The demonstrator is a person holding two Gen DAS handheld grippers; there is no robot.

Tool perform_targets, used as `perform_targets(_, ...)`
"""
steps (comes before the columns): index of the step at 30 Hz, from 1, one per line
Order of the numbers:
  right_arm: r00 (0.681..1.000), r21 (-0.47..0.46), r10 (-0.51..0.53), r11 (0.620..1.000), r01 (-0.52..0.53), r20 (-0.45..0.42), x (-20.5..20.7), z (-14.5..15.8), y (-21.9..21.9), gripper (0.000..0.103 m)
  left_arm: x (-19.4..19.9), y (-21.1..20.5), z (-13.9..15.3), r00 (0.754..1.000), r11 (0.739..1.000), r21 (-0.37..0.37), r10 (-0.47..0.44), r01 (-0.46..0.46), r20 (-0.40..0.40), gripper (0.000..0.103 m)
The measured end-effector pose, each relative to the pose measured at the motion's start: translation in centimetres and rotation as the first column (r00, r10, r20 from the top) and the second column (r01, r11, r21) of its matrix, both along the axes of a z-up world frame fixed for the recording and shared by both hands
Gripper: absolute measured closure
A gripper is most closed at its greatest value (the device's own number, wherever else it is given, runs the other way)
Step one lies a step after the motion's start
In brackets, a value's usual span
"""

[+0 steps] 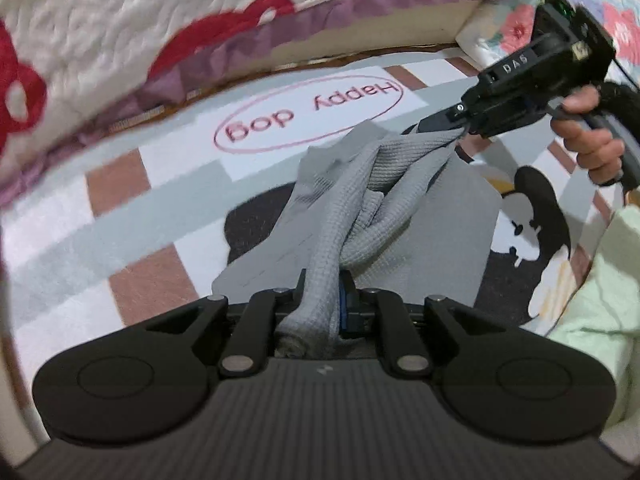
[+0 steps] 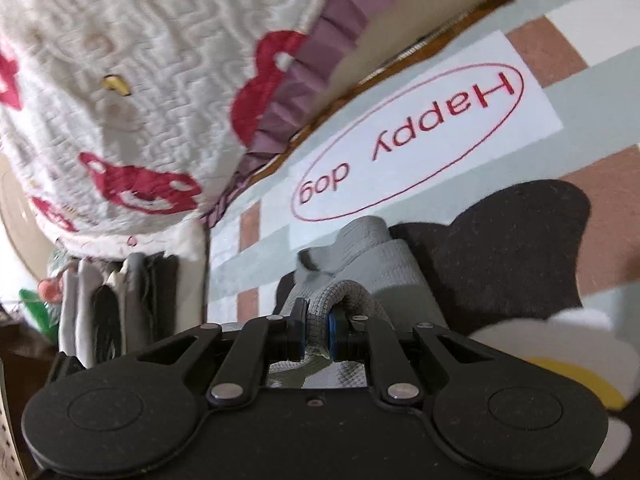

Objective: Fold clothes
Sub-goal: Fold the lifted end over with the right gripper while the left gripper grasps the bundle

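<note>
While both grippers sit over the patchwork rug (image 1: 120, 208), can see a grey waffle-knit garment (image 1: 332, 236) strung between them. Left gripper (image 1: 320, 300) clamped on a bunched rope of that grey fabric, with the cloth running up out of the jaws and twisting toward the other tool. Right gripper (image 2: 317, 332) also pinched tight on a rolled fold of the same garment, blue pads (image 2: 331, 334) pressing the knit from both sides. From the left wrist view, spotted the right gripper (image 1: 456, 130) gripped by a hand (image 1: 588, 140), a pale green sleeve (image 1: 600, 300) below it. Rest of the garment draped flat on the rug, partly covering the black cartoon dog shape (image 2: 500, 248), just below the red oval with "Happy dog" (image 1: 308, 114) printed on it. Along the rug's far edge, a white quilted bedspread (image 1: 120, 32) with red patterns and a purple ruffle (image 2: 316, 60) hanging down. Bit blurry overall.
</note>
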State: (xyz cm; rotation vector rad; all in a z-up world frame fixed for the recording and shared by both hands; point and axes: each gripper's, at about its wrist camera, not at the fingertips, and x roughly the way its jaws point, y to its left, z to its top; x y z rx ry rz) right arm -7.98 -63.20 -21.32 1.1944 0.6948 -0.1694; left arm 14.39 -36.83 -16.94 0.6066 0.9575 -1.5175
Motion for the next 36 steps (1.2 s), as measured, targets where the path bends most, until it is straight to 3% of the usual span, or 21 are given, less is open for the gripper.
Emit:
perform_targets(3, 0.999, 0.008, 0.001, 1.000, -0.001, -0.033, 0.8, -1.0, -0.3, 0.090, 2.3, 0.4, -1.4, 0.991, 0.998, -0.019, 0.063, -0.066, -0.121, 0.083)
perform_targets(7, 0.999, 0.020, 0.001, 1.000, 0.000, -0.049, 1.3, -1.6, -0.5, 0.090, 4.1, 2.3, -2.2, 0.951, 0.978, -0.070, 0.172, -0.196, -0.256, 0.078)
perform_targets(10, 0.998, 0.012, 0.005, 1.000, -0.004, -0.066, 1.6, -1.8, -0.5, 0.090, 4.8, 5.6, -1.5, 0.907, 0.926, -0.149, 0.289, -0.346, -0.306, 0.064)
perform_targets(13, 0.997, -0.002, 0.010, 1.000, -0.010, -0.079, 1.8, -1.7, -0.4, 0.090, 5.2, 9.4, -0.7, 0.843, 0.856, -0.213, 0.366, -0.472, -0.394, 0.055)
perform_targets(15, 0.997, 0.006, 0.003, 1.000, -0.002, -0.083, 1.8, -1.8, -0.4, 0.090, 4.6, 11.2, -0.4, 0.815, 0.835, -0.221, 0.376, -0.504, -0.441, 0.049)
perform_targets(18, 0.996, 0.008, -0.010, 1.000, 0.010, -0.086, 1.8, -1.6, -0.3, 0.090, 2.5, 11.8, -0.8, 0.828, 0.841, -0.224, 0.374, -0.493, -0.418, 0.042)
perform_targets(20, 0.997, 0.005, -0.017, 1.000, 0.018, -0.078, 1.7, -1.1, -0.2, 0.090, 1.4, 11.2, -1.8, 0.848, 0.858, -0.219, 0.358, -0.464, -0.391, 0.028)
perform_targets(22, 0.997, 0.002, -0.020, 1.000, 0.021, -0.074, 1.7, -0.6, -0.1, 0.089, 0.3, 10.6, -2.8, 0.866, 0.875, -0.214, 0.342, -0.435, -0.364, 0.028)
perform_targets(25, 0.996, -0.020, -0.027, 0.999, 0.025, -0.081, 1.4, -0.1, 0.0, 0.084, -0.5, 9.5, -4.1, 0.897, 0.878, -0.215, 0.384, -0.429, -0.220, 0.037)
perform_targets(26, 0.997, -0.049, -0.034, 0.998, 0.030, -0.067, 1.1, 0.2, 0.0, 0.084, -0.5, 9.3, -4.4, 0.898, 0.874, -0.220, 0.396, -0.432, -0.190, 0.059)
perform_targets(27, 0.999, -0.100, -0.030, 0.995, 0.026, -0.039, 0.7, 0.7, 0.2, 0.077, -0.3, 9.1, -4.6, 0.897, 0.872, -0.220, 0.404, -0.437, -0.180, 0.071)
perform_targets(28, 1.000, -0.190, 0.003, 0.982, -0.002, 0.002, 0.4, 1.5, 0.7, 0.060, -0.1, 9.1, -4.7, 0.892, 0.867, -0.220, 0.415, -0.448, -0.180, 0.073)
perform_targets(30, 0.994, -0.398, 0.085, 0.916, -0.051, 0.068, -1.0, 2.8, 2.5, 0.048, 0.4, 9.4, -4.8, 0.875, 0.850, -0.225, 0.434, -0.477, -0.213, 0.073)
perform_targets(32, 0.985, -0.539, 0.140, 0.840, -0.065, 0.100, -3.0, 2.8, 4.4, 0.047, 0.6, 9.6, -5.0, 0.865, 0.837, -0.236, 0.447, -0.494, -0.227, 0.066)
perform_targets(34, 0.986, -0.545, 0.145, 0.835, -0.075, 0.086, -3.4, 1.9, 4.8, 0.047, 1.0, 9.7, -5.4, 0.849, 0.816, -0.249, 0.468, -0.522, -0.245, 0.057)
perform_targets(36, 0.987, -0.532, 0.143, 0.843, -0.086, 0.067, -3.6, 0.9, 4.9, 0.047, 1.8, 9.7, -6.0, 0.823, 0.796, -0.240, 0.483, -0.555, -0.300, 0.054)
